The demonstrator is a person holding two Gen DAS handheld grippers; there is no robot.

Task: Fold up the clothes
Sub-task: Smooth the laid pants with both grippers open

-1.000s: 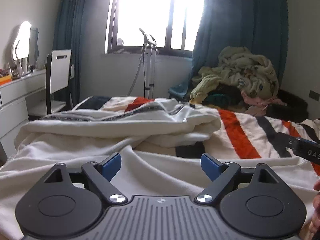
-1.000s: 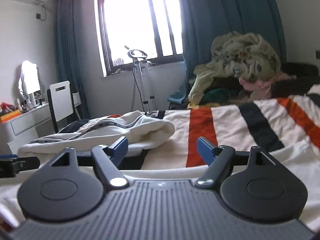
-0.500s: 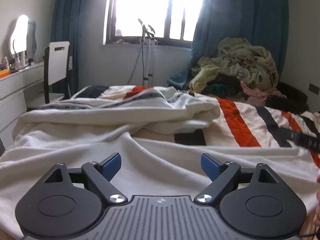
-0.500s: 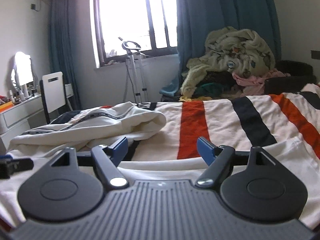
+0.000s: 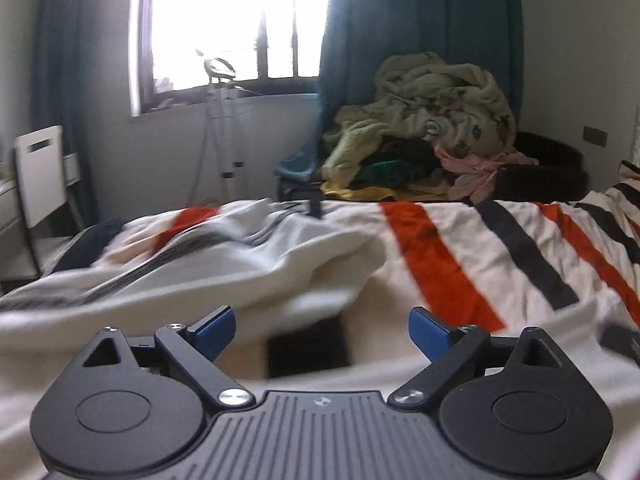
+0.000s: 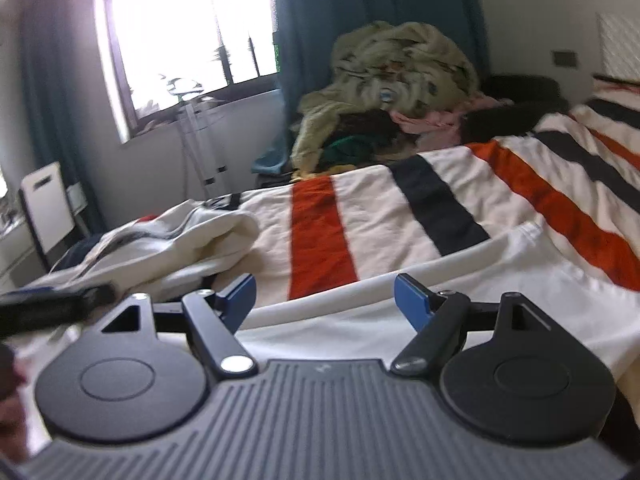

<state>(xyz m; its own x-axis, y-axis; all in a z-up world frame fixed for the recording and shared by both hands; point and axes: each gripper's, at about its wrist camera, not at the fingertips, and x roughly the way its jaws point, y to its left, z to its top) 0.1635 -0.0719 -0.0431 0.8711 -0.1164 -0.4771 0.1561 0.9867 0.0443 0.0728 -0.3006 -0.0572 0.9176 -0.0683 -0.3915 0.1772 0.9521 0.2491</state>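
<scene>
**Gripper state.** The left gripper has its blue-padded fingers spread wide, with nothing between them. The right gripper is likewise spread wide and holds nothing.

**Location of the garment.** The cream-white cloth garment with a dark striped trim band lies on the bed covered by a white blanket with orange and black stripes. It occupies the near-left part of the bed. Part of it is heaped into a rumpled ridge toward the left edge; a flatter panel runs along the near edge, directly under both grippers.

**Governing relation.**
- The flat panel's long axis runs left to right along the near edge of the bed, crosswise to the pointing direction of both grippers.
- The heaped ridge lies ahead and to the left of the left gripper, and further left of the right gripper. The left gripper is the nearer one to it.
- The right gripper is nearer the panel's right end, which reaches onto an orange stripe.
- Whether the finger pads touch the cloth cannot be determined; both views are motion-blurred.

**Stage.** Judgement: the garment is not in a neat folded state. The heaped part would fit either a loose partial fold or an unsorted bunch.

**Other items.** A pile of yellow-green bedding and clothes sits beyond the far edge of the bed, apart from the garment.
</scene>
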